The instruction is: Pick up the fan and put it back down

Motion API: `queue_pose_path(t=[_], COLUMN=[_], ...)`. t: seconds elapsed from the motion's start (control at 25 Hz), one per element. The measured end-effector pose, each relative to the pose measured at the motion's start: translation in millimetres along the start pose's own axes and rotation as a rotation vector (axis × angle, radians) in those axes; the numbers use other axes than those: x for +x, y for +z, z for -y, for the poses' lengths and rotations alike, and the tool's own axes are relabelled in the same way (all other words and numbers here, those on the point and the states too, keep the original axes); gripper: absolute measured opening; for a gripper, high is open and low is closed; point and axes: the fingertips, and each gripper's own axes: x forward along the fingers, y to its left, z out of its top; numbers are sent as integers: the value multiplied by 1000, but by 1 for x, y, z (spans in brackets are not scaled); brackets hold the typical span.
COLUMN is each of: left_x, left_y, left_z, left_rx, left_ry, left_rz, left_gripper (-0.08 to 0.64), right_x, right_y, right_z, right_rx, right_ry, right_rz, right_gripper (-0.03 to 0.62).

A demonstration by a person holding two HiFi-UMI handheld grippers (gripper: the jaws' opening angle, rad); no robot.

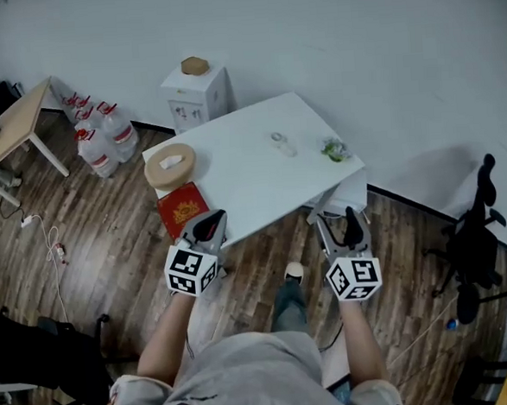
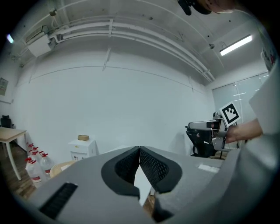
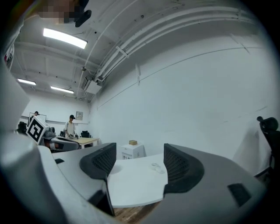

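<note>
A white table [image 1: 243, 176] stands in front of me. On its far right part lie a small clear object [image 1: 282, 143] and a small green one [image 1: 335, 151]; which of them is the fan I cannot tell. Both grippers hang short of the table's near edge, over the wooden floor. My left gripper [image 1: 210, 226] is shut, its black pads meeting at the tips with nothing between them [image 2: 139, 151]. My right gripper [image 1: 340, 226] stands open and empty [image 3: 138, 162], and between its jaws I see the table [image 3: 135, 183] and the clear object [image 3: 156, 166].
A round tan holder [image 1: 170, 167] sits on the table's left corner, a red box [image 1: 183, 207] below it. Water bottles [image 1: 102, 134], a white cabinet [image 1: 196, 93] and a wooden desk [image 1: 14, 127] stand at the far left. A black office chair [image 1: 473, 242] is at the right.
</note>
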Motion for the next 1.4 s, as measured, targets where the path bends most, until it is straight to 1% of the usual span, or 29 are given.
queue_pose_path(t=[0.2,0.28,0.4,0.56,0.72,0.88,1.08,1.16,1.28,1.4], left_x=[77,113,158,205,244,274,295,303,318,326], left_y=[7,16,33,53,56,57,56,52,56,51], left_z=[-35,-45,-59,-70,-82,-91,-112,-124,-141,-148], left_rx=[-45,-48,-60,-64,-54,-54,-67,-81,-99,-103], left_ry=[139,191,263,341,399,425,452,463,479,470], left_rz=[-9,-6,-9,-27,-48,-72,-74,-73,-49,-77], left_gripper=[5,5,5,5,5,5,5,5,5,5], right_x=[106,151,212,275,325,361,396,409,430,449], right_y=[4,3,12,33,29,18,14,13,12,4], right_z=[53,76,99,125,141,147,146,148,155,160], right_rx=[-3,4,2,9,21,35,26,15,9,-4], right_ry=[124,180,276,370,445,492,524,528,522,513], right_rz=[-26,-53,-79,-80,-92,-116,-126,-125,-136,-182], right_gripper=[327,328,327,327,325,325,325,325,325,325])
